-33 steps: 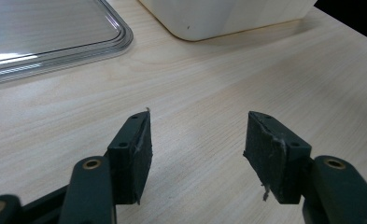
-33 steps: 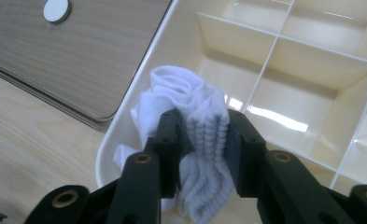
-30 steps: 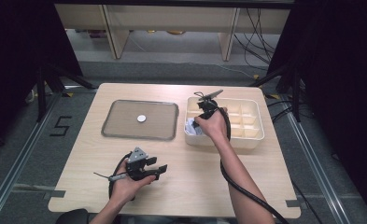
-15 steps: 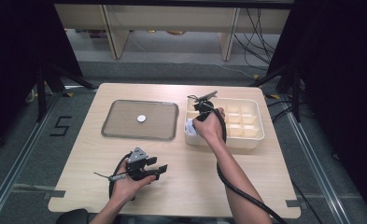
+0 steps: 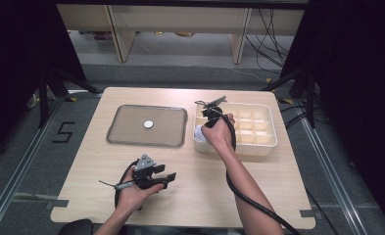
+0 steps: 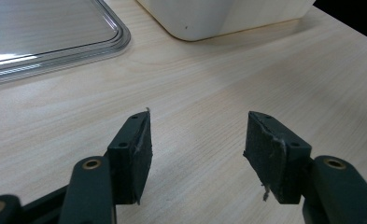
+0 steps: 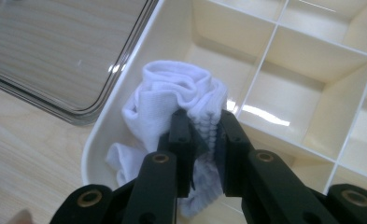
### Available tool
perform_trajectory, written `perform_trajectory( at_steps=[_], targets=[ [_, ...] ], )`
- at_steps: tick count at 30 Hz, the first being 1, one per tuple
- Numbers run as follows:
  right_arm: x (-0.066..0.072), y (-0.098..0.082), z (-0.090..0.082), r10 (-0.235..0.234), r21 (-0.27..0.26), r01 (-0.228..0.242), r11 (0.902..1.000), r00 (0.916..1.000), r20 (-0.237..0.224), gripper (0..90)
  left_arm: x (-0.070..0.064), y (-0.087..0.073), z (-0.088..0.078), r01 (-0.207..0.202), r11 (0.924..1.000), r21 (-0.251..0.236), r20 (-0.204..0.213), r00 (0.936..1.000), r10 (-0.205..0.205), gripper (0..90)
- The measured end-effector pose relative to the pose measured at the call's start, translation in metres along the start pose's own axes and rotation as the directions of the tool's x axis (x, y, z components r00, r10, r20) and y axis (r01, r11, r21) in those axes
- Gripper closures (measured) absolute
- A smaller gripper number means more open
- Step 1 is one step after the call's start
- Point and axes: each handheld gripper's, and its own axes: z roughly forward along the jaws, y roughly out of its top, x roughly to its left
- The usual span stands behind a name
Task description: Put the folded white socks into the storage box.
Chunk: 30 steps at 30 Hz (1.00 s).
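White sock (image 7: 172, 100) bunched in the near-left compartment of the cream divider box (image 7: 307, 79) — soft, light, floppy (will sag and trail), best pinched at its thick ribbed fold — right gripper (image 7: 202, 126) jaws just closing, now clamped there.

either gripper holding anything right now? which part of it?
The right gripper is shut on a white sock, pinching a ribbed fold at its edge, over a corner compartment of the divided box. The left gripper is open and holds nothing.
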Motion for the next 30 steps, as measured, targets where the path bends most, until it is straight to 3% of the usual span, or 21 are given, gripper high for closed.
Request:
perform_trajectory(
  at_steps=[1, 2, 4, 7, 9, 11, 14, 17, 18, 19, 20, 23, 26, 30],
  targets=[
    [0.0008, -0.0002, 0.0001, 0.007, 0.004, -0.007, 1.0, 1.0, -0.002, 79.3, 0.0004, -0.0002, 0.0002, -0.001, 1.0, -0.002, 0.007, 1.0, 0.001, 40.7],
    [-0.0005, -0.0003, 0.0006, -0.018, 0.003, 0.018, 0.9998, 0.9998, 0.001, 79.4, 0.0003, -0.0002, 0.0003, 0.0, 1.0, -0.003, 0.005, 1.0, 0.0, 40.6],
    [0.0032, -0.0002, -0.0008, 0.005, 0.025, -0.005, 0.9997, 1.0, -0.004, 79.6, 0.0001, 0.0, 0.0, 0.0, 1.0, 0.0, 0.001, 1.0, 0.0, 40.7],
    [0.0024, 0.0, 0.0017, -0.014, 0.015, 0.014, 0.9998, 0.9999, -0.006, 79.8, 0.0002, 0.0, 0.0003, 0.0, 1.0, -0.001, 0.007, 1.0, 0.0, 40.6],
    [0.0033, -0.0007, 0.0019, 0.003, 0.032, -0.003, 0.9995, 1.0, -0.002, 80.1, -0.0002, 0.0, 0.0005, -0.003, 1.0, -0.001, 0.003, 1.0, 0.003, 40.6],
    [0.0002, -0.0023, 0.0048, -0.008, 0.011, 0.008, 0.9999, 0.9998, -0.019, 80.3, -0.0005, -0.0002, 0.0008, -0.003, 1.0, -0.004, 0.004, 1.0, 0.003, 40.6],
    [-0.0002, -0.002, 0.0049, -0.021, 0.024, 0.022, 0.9995, 0.9998, -0.004, 80.4, -0.0005, -0.0002, 0.0009, -0.003, 1.0, -0.004, 0.004, 1.0, 0.003, 40.6],
    [0.0028, -0.0021, 0.004, 0.009, 0.046, -0.009, 0.9989, 1.0, -0.001, 80.5, -0.0005, 0.0001, 0.0003, -0.001, 1.0, -0.003, 0.0, 1.0, 0.001, 40.6],
    [0.0018, -0.0022, 0.0046, -0.019, 0.042, 0.019, 0.9989, 0.9998, 0.001, 80.6, -0.0003, 0.0001, 0.0004, -0.004, 1.0, -0.002, 0.002, 1.0, 0.004, 40.6],
    [0.0051, -0.002, 0.0036, 0.005, 0.054, -0.005, 0.9986, 1.0, -0.004, 80.7, -0.0003, 0.0001, 0.0005, -0.004, 1.0, -0.002, 0.003, 1.0, 0.004, 40.6],
    [0.0055, -0.0023, 0.0042, 0.0, 0.055, 0.0, 0.9985, 1.0, -0.004, 80.7, -0.0007, 0.0, 0.0008, -0.001, 1.0, -0.005, 0.004, 1.0, 0.001, 40.6],
    [0.0039, -0.0036, 0.0071, -0.036, 0.038, 0.035, 0.9987, 0.9994, 0.001, 80.8, -0.001, 0.0, 0.0005, -0.001, 1.0, -0.007, 0.004, 1.0, 0.001, 40.6],
    [0.0057, -0.0045, 0.0061, -0.013, 0.044, 0.013, 0.999, 0.9999, -0.005, 80.7, -0.0013, -0.0001, 0.0004, 0.002, 1.0, -0.008, 0.001, 1.0, -0.002, 40.6],
    [0.005, -0.0055, 0.0061, -0.027, 0.028, 0.027, 0.9992, 0.9996, -0.009, 80.7, -0.0013, -0.0003, 0.0005, -0.002, 1.0, -0.002, -0.002, 1.0, 0.002, 40.7]
  ],
)
